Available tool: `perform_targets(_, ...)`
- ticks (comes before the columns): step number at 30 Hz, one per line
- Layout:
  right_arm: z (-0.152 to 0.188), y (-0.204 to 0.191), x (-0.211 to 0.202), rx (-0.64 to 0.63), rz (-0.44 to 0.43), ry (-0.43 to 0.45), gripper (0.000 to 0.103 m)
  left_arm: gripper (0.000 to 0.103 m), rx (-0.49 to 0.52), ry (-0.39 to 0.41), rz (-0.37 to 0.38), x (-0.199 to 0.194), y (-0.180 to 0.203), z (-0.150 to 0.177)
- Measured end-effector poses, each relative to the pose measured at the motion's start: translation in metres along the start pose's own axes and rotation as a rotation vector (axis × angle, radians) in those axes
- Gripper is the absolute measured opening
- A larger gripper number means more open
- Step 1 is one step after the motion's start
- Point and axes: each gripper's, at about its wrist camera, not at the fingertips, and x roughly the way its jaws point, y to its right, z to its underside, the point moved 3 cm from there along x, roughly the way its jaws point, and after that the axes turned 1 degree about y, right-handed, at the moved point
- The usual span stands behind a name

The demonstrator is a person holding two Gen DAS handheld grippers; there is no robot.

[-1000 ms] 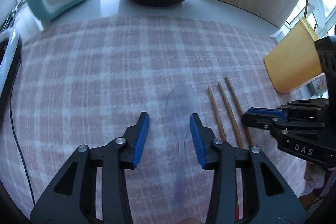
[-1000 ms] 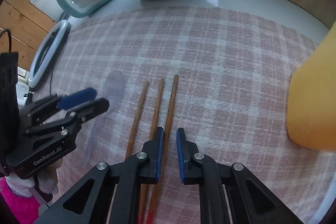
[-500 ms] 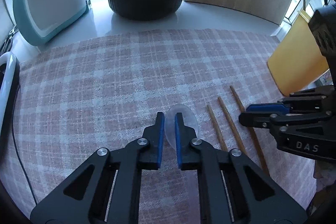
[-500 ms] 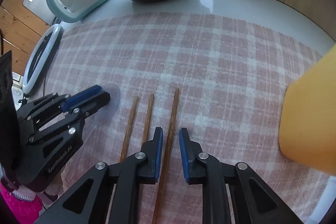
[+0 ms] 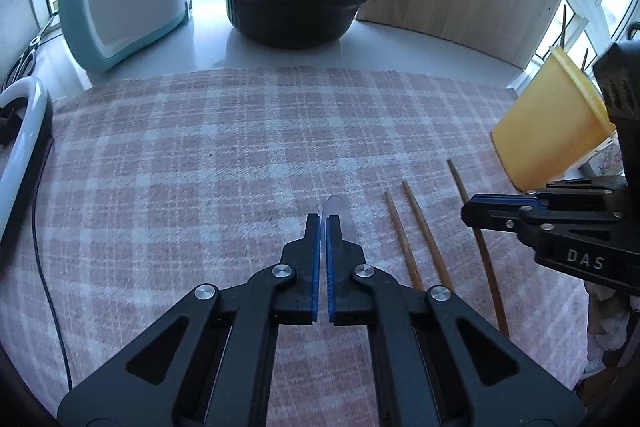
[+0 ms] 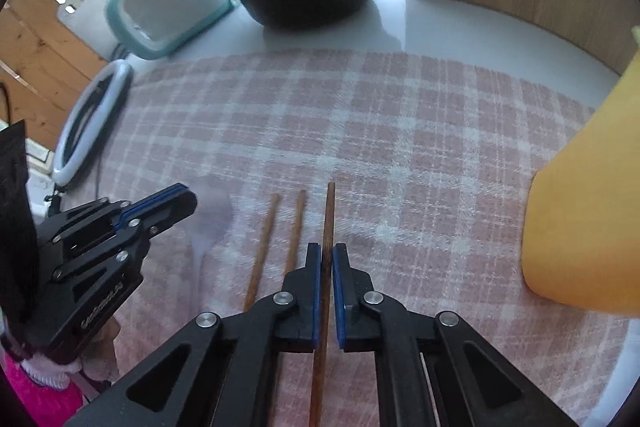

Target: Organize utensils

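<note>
Chopstick [image 6: 329, 227] between right jaws, right-wrist view.

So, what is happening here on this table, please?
A person is sorting utensils with a handheld gripper in each hand. The left gripper is shut on a clear plastic spoon. The right gripper is shut on one wooden chopstick. Two other chopsticks lie beside it on the pink checked cloth. A yellow cup, with some sticks already in it, stands at the right, probably where these go.
</note>
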Motion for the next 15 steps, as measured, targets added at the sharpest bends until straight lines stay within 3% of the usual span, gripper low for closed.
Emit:
perform_targets(12,0.030,-0.003,-0.043,-0.034,-0.034,0.092,0.003,0.000,0.000,-0.036,-0.005,0.003,-0.002,0.008)
perform_targets(14,0.034,-0.004,-0.048,-0.038,-0.040,0.099,0.003,0.004,-0.020,-0.062,-0.002,0.008,-0.004,0.007)
perform_targets(15,0.038,-0.001,-0.052,-0.039,-0.042,0.101,0.003,0.013,-0.038,-0.085,0.003,0.011,-0.005,0.006)
